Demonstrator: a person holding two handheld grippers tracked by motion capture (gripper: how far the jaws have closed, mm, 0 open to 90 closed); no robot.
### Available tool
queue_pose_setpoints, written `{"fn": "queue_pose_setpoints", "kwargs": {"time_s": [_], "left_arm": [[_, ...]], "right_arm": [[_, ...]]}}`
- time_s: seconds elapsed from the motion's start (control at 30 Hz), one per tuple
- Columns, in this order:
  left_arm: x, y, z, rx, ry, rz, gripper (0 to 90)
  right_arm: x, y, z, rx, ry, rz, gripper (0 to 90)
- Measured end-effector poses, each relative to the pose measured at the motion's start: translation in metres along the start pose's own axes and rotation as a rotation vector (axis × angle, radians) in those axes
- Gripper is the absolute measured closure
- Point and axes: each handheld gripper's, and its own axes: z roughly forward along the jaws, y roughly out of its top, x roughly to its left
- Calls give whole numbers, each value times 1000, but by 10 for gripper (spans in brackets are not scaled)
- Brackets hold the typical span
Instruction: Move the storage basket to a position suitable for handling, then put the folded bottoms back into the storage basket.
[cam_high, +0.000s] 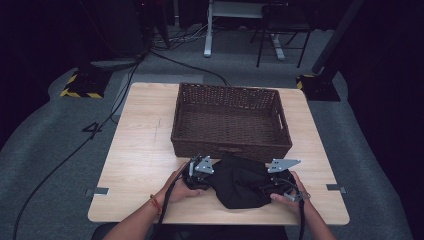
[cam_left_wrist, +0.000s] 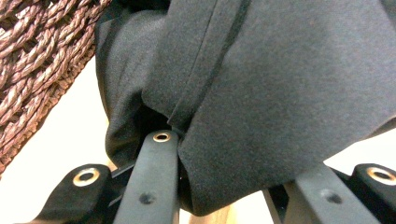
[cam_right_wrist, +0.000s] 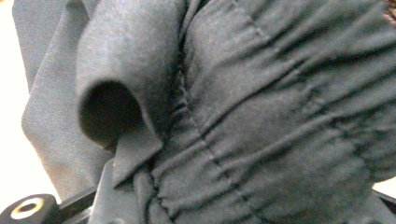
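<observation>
A bunched black garment (cam_high: 240, 182) lies on the wooden table (cam_high: 140, 145), just in front of the brown wicker basket (cam_high: 227, 90). My left gripper (cam_high: 206, 178) holds its left side and my right gripper (cam_high: 268, 183) its right side. In the left gripper view the garment (cam_left_wrist: 280, 93) fills the gap between the two black jaws of the gripper (cam_left_wrist: 233, 158), which press on a thick fold, and the basket wall (cam_left_wrist: 28, 70) is close at the left. In the right gripper view gathered cloth with a stitched band (cam_right_wrist: 257, 116) drapes over the gripper (cam_right_wrist: 233, 200) and hides most of its jaws.
The basket is empty and takes up the table's middle and far half. Bare tabletop (cam_high: 135, 115) lies to its left and a narrower strip to its right. Cables (cam_high: 75, 145) and stand feet (cam_high: 82, 85) are on the grey floor around the table.
</observation>
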Motion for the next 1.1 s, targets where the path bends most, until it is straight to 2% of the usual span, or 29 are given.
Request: {"fn": "queue_pose_setpoints", "kwargs": {"time_s": [0.2,0.43,0.6,0.63,0.87,1.03,1.1], "left_arm": [[-2,0,-1,-7,8,4,745],[-7,4,-3,-19,13,38,762],[-11,7,-7,-34,15,45,769],[-13,10,-10,-39,21,59,771],[-18,19,-19,-65,27,77,773],[-22,30,-27,-82,30,88,774],[-23,36,-31,-86,37,106,774]], "right_arm": [[1,1,-2,-3,-5,-2,508],[5,1,-11,-22,-12,-5,534],[9,3,-20,-39,-19,-8,546],[11,3,-22,-41,-21,-9,549],[15,8,-32,-71,-27,-9,559],[19,15,-45,-83,-40,-13,573],[19,18,-50,-91,-42,-10,577]]}}
